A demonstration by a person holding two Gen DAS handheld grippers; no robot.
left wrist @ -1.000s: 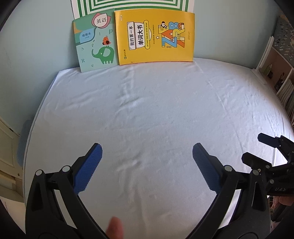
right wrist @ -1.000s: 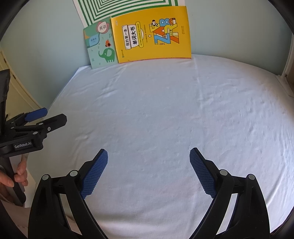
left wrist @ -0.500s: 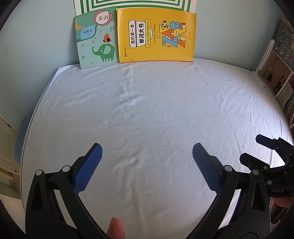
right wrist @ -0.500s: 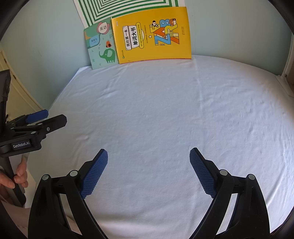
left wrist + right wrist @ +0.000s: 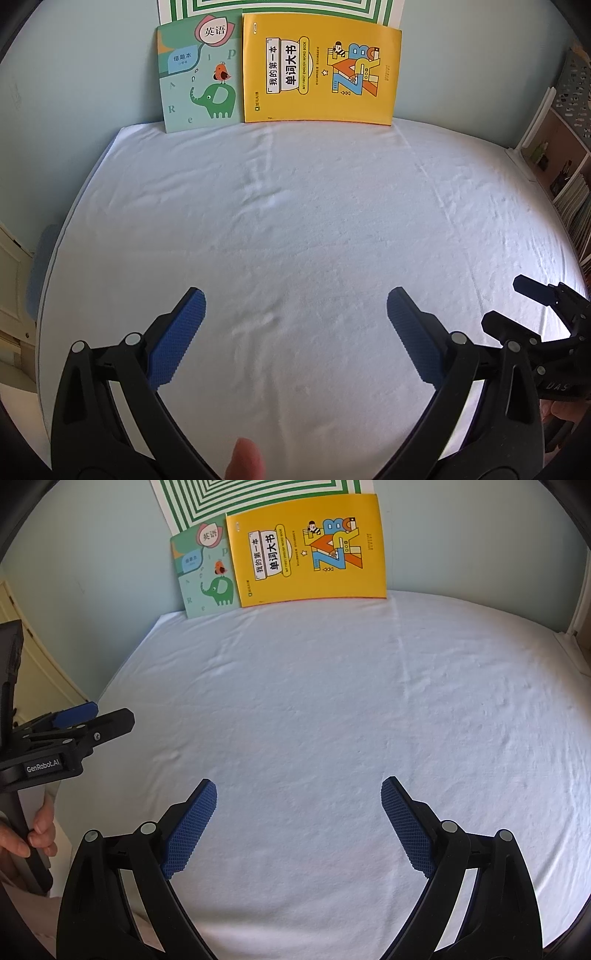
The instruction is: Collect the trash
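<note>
No trash shows in either view. My left gripper (image 5: 295, 299) hangs open above the near part of a table under a white cloth (image 5: 314, 229), nothing between its blue pads (image 5: 177, 336). My right gripper (image 5: 299, 788) is open as well, empty, over the same cloth (image 5: 332, 716). In the left wrist view the right gripper (image 5: 517, 302) pokes in at the right edge. The left gripper (image 5: 107, 716) shows from the side at the left of the right wrist view, with a hand (image 5: 26, 834) around its handle.
A yellow word book (image 5: 321, 70) and a green elephant book (image 5: 199, 77) lean on the pale wall at the table's far edge, with a green-striped sheet (image 5: 280, 7) behind. Shelves with books (image 5: 569, 177) stand to the right. A cream cabinet (image 5: 33, 672) stands left.
</note>
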